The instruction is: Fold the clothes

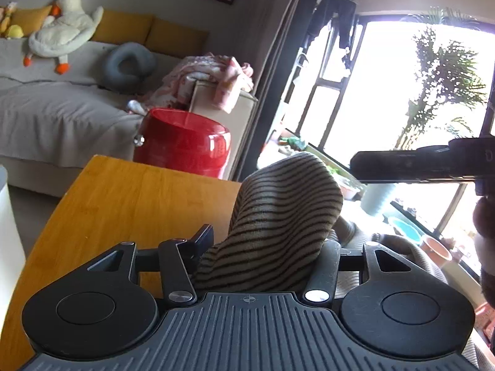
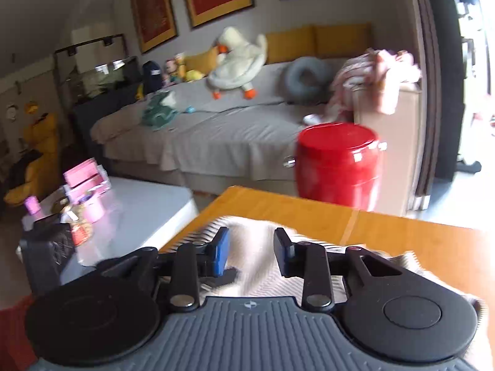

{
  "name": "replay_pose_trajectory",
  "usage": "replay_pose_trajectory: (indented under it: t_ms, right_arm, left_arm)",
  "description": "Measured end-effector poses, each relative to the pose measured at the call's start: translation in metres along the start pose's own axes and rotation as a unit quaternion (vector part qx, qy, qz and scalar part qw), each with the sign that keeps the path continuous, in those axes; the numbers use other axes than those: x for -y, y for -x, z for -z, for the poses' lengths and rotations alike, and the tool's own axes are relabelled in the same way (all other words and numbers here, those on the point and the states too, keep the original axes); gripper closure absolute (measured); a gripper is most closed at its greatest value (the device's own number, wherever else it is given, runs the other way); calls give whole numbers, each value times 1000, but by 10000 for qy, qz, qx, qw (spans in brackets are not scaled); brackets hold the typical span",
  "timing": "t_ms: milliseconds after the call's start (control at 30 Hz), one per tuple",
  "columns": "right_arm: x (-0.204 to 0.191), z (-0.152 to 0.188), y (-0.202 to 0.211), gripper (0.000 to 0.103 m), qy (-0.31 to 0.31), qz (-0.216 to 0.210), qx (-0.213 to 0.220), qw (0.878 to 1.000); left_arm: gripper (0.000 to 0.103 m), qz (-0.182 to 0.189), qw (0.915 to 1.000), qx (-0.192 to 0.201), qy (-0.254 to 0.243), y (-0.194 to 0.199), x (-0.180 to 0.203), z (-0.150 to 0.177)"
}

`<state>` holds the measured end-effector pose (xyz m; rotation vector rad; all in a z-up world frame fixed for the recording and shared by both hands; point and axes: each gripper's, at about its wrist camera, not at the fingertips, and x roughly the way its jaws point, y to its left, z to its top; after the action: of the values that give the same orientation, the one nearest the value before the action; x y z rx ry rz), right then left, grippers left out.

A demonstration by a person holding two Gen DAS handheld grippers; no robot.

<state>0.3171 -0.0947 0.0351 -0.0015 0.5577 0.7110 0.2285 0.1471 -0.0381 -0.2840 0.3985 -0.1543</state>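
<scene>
Between the left gripper (image 1: 266, 247) jaws sits a raised hump of the striped garment (image 1: 278, 216), bunched up and standing above the wooden table (image 1: 123, 198). Jaws about half spread. The fabric fills the gap and hides the right-hand pad, so I cannot tell whether the pads truly press it; it reads as a loose pinch at most.

Right gripper (image 2: 252, 253): jaws partly spread, clear gap between the blue pad and the dark one. Cloth lies flat under and ahead of the jaws, nothing caught between them. Looks released, not gripping. The view is motion-blurred, so fine contact at the fingertips is unclear.

Step, my read: mid-fold. One edge of the garment appears laid down at the right jaws while the left ones gather the other part for the next fold.

Next move calls for:
- left jaws to bite firmly on that hump, or let go and re-take a cleaner edge
- right jaws to find a matching edge or corner, since they hold nothing
- both to keep the cloth on the table; the garment lies near the table edge on the right gripper's left side

Red bin (image 2: 337, 164) beyond the far table edge, well clear of both.
</scene>
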Motion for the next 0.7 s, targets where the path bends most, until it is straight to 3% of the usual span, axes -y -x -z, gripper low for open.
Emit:
replay_pose_trajectory:
  t_ms: [100, 233, 367, 467, 533, 567, 600, 633, 700]
  right_arm:
    - [22, -1, 10, 72, -21, 603, 76, 9981]
    - [44, -3, 8, 72, 109, 1101, -6, 9939]
    - [53, 4, -24, 71, 16, 852, -381, 9956]
    - [53, 15, -65, 58, 45, 815, -674, 9944]
    - [54, 24, -92, 58, 152, 925, -870, 9918]
    - [54, 25, -104, 66, 171, 889, -1036, 9905]
    - [53, 26, -114, 99, 184, 829, -1180, 9894]
    - [49, 24, -116, 100, 200, 718, -1207, 9899]
    - [37, 8, -107, 100, 338, 501, -862, 9944]
  left_arm:
    - [57, -328, 9993, 148, 136, 2, -18, -8]
    - [58, -587, 9972, 155, 428, 3, -38, -13]
    - [59, -648, 9972, 117, 368, 1, -39, -12]
    - [59, -649, 9971, 93, 383, 1, -40, -11]
    - [59, -654, 9967, 64, 473, 1, -44, -10]
    - [59, -659, 9965, 48, 509, 0, -46, -9]
    - [59, -666, 9963, 32, 541, 0, -47, -9]
    - [59, -673, 9961, 16, 572, -1, -49, -8]
    - [58, -672, 9957, -11, 640, -1, -52, -8]
